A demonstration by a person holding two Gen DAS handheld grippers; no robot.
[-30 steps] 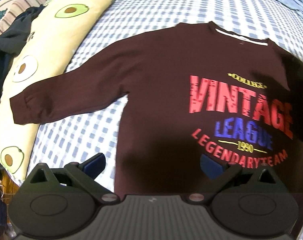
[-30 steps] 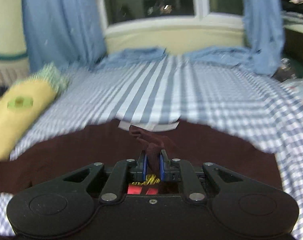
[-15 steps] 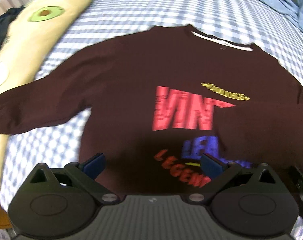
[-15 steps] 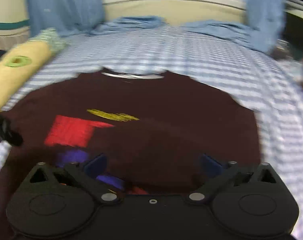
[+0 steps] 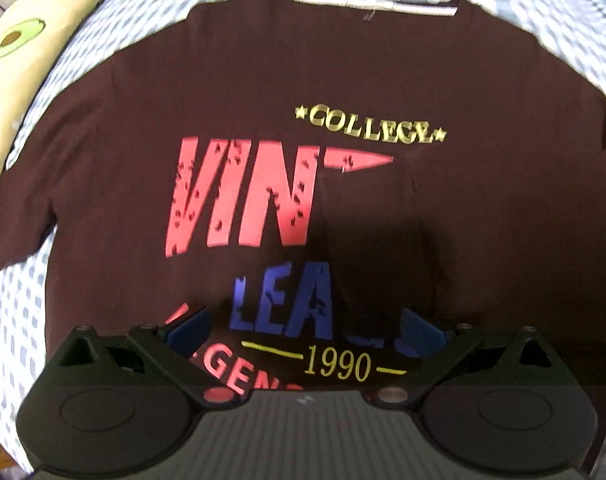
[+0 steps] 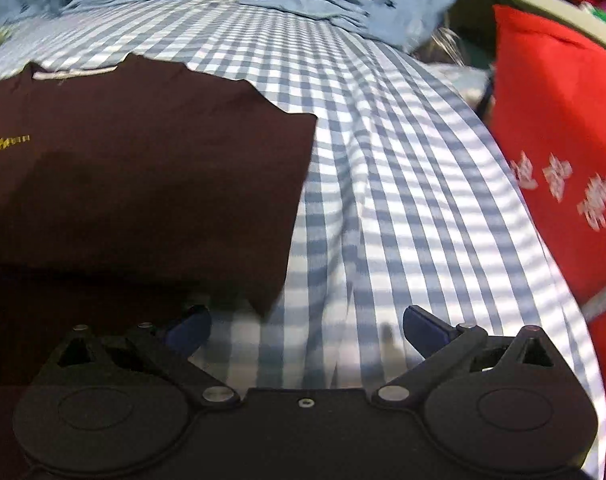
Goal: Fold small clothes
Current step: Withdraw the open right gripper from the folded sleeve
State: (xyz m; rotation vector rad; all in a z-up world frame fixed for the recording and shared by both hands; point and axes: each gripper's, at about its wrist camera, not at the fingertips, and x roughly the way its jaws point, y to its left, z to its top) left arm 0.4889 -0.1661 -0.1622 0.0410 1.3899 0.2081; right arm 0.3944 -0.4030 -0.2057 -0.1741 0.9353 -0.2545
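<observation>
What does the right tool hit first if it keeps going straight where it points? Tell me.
The right tool, jaws open and empty, points at the bare checked bedsheet, just right of the folded maroon sweatshirt. It would probably meet the sheet first; depth is unclear.

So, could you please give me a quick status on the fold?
Left gripper open over the print. Right gripper open, empty, at the folded edge. Sweatshirt flat on the bed, right sleeve folded in. Nothing in the way.
</observation>
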